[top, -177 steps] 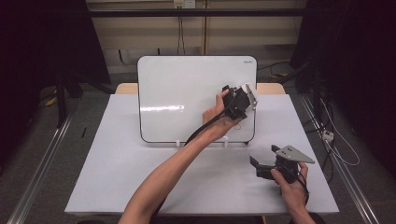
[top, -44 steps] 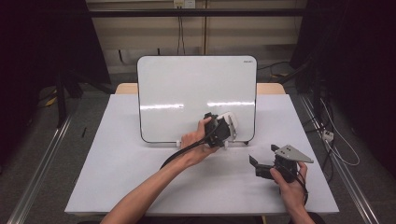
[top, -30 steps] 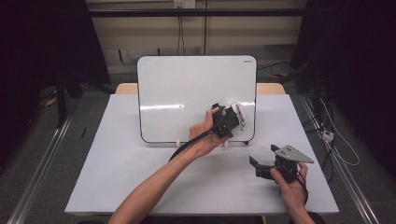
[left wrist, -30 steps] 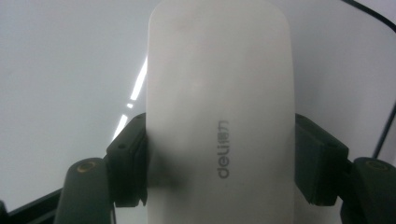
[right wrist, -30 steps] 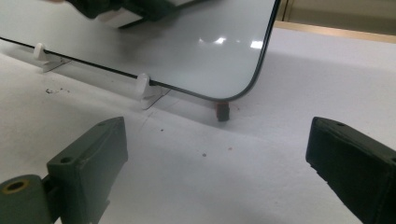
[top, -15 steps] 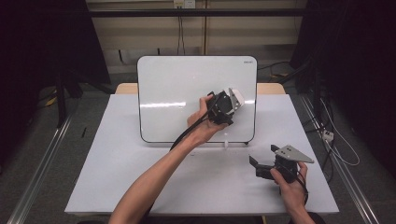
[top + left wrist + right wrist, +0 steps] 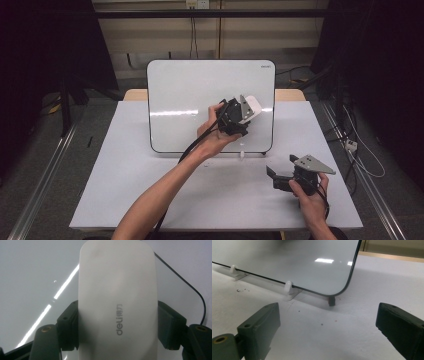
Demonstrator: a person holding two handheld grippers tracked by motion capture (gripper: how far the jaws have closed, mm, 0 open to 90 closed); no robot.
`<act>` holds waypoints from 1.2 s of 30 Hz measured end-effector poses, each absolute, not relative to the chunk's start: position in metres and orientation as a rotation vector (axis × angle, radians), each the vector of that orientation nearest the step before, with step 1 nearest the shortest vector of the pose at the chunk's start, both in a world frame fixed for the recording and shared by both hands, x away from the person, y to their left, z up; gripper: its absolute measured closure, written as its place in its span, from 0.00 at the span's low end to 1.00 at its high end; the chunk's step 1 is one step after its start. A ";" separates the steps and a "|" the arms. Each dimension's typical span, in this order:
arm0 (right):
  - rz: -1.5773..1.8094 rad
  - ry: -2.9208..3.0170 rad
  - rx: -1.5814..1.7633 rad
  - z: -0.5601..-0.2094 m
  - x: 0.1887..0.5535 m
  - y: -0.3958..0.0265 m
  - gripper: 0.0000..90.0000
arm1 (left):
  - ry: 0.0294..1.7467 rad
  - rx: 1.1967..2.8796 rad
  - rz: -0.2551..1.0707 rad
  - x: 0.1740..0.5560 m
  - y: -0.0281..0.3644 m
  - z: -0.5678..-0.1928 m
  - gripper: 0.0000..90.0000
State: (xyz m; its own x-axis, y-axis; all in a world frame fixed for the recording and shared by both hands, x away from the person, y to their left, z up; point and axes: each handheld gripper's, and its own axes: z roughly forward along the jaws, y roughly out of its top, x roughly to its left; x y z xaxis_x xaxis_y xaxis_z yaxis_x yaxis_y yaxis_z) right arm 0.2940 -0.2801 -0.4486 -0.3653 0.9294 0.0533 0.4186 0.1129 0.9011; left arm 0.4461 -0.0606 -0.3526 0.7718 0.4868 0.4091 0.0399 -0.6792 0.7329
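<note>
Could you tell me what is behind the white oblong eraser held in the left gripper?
The upright white whiteboard stands behind the white oblong eraser; reflected light streaks show beside it. The board area directly behind the eraser is covered.

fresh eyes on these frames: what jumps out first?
The big whiteboard standing upright on small white clips at the far middle of the table. Against its right half, the left gripper is shut on a white eraser marked "deli", held up at the board's face. At the near right of the table, the right gripper rests low with its jaws open, nothing between them.
</note>
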 end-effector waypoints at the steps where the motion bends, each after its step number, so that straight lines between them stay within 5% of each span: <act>1: 1.213 1.851 1.309 -0.449 0.294 -0.280 0.06 | 0.399 2.221 0.771 0.446 -0.058 -0.354 0.35; 36: 1.201 1.847 1.321 -0.448 0.293 -0.279 0.06 | 0.545 2.044 0.726 0.425 0.028 -0.344 0.35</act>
